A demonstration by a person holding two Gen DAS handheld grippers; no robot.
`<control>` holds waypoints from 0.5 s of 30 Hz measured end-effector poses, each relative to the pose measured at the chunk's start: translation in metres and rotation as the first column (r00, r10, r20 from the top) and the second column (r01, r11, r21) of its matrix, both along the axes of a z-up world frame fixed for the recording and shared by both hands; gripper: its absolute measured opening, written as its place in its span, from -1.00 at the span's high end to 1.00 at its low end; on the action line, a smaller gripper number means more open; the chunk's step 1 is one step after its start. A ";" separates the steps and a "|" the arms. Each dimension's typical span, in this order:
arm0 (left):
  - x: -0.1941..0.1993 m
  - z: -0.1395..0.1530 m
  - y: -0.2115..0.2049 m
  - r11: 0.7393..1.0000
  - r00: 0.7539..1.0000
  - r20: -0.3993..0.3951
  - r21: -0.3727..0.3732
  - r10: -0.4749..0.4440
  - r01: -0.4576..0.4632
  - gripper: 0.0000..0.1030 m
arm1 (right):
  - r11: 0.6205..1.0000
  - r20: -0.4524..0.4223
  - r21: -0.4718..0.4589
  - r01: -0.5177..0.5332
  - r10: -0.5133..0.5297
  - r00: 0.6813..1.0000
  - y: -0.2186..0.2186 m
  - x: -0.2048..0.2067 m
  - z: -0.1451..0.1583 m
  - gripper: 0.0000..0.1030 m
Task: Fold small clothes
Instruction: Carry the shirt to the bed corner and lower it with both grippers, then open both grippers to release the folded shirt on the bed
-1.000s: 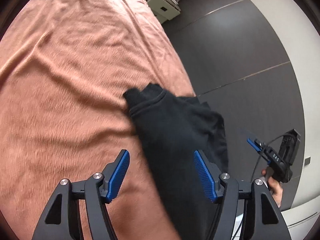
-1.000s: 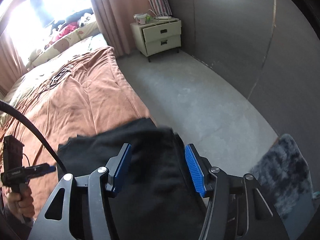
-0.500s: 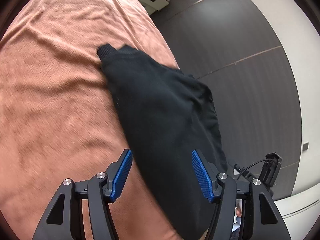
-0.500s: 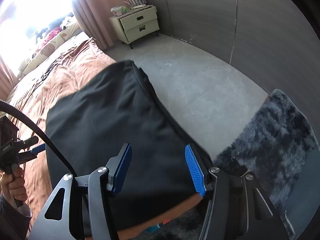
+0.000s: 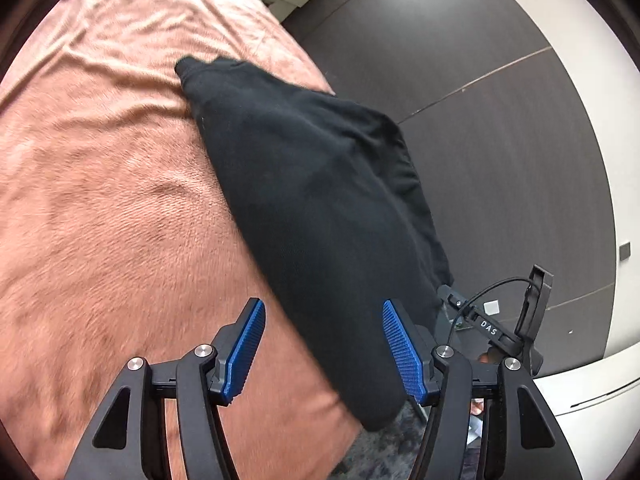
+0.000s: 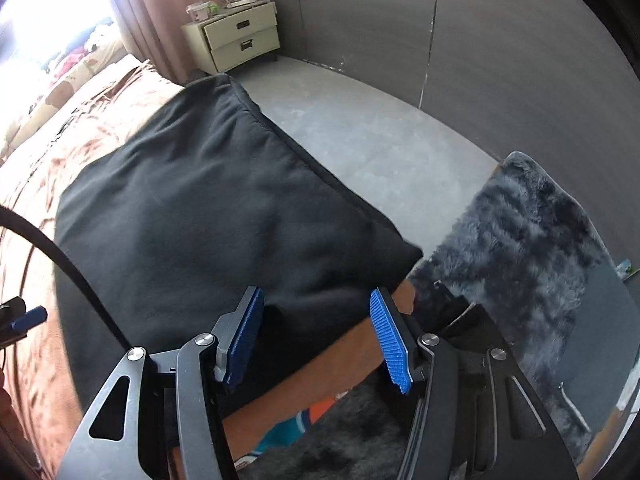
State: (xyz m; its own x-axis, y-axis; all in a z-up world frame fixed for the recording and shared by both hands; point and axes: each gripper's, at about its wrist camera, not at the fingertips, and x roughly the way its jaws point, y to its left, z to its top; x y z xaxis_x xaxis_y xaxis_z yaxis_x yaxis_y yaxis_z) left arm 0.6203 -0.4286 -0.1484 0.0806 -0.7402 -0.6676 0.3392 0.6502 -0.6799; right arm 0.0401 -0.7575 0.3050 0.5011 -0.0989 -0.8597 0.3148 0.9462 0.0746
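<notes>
A bed covered by a rumpled rust-pink blanket (image 5: 104,200) takes up most of the left wrist view and the left part of the right wrist view; the blanket's nap is fuzzy and creased in long folds. Beyond the bed's edge lies a grey floor (image 6: 360,120), bounded by dark panelled walls (image 6: 500,40) with thin vertical seams. A shaggy grey rug (image 6: 520,232) lies on the floor close by the bed's near corner. In the far corner stands a cream bedside cabinet (image 6: 236,36) with two drawers and small items on top, next to a dusty-pink curtain (image 6: 136,12); bright light washes out the window area beyond patterned bedding at the head of the bed.

The black garment (image 5: 320,200) lies on the blanket along the bed's edge, spread fairly flat, with its ribbed end toward the head of the bed and one side hanging a little over the edge.

The left gripper (image 5: 322,352) hovers above the garment's near end with its blue pads spread apart, pinching nothing. The right gripper (image 6: 316,340) is likewise spread, its pads either side of the garment's near edge without pressing on it. A black cable (image 6: 60,260) curves across the left of the right wrist view.
</notes>
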 end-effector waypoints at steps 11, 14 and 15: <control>-0.047 0.055 0.031 0.999 0.993 0.117 0.048 -0.015 0.010 -0.24 | 0.996 0.063 0.005 -0.094 0.093 0.994 0.033 -0.063 0.062 -0.04; -0.061 0.068 0.040 0.998 0.988 0.153 0.062 -0.013 0.003 -0.25 | 0.995 0.075 0.002 -0.104 0.103 0.992 0.052 -0.088 0.073 -0.04; -0.067 0.074 0.045 0.998 0.987 0.163 0.066 -0.011 0.000 -0.25 | 0.994 0.083 0.001 -0.107 0.106 0.991 0.057 -0.096 0.078 -0.04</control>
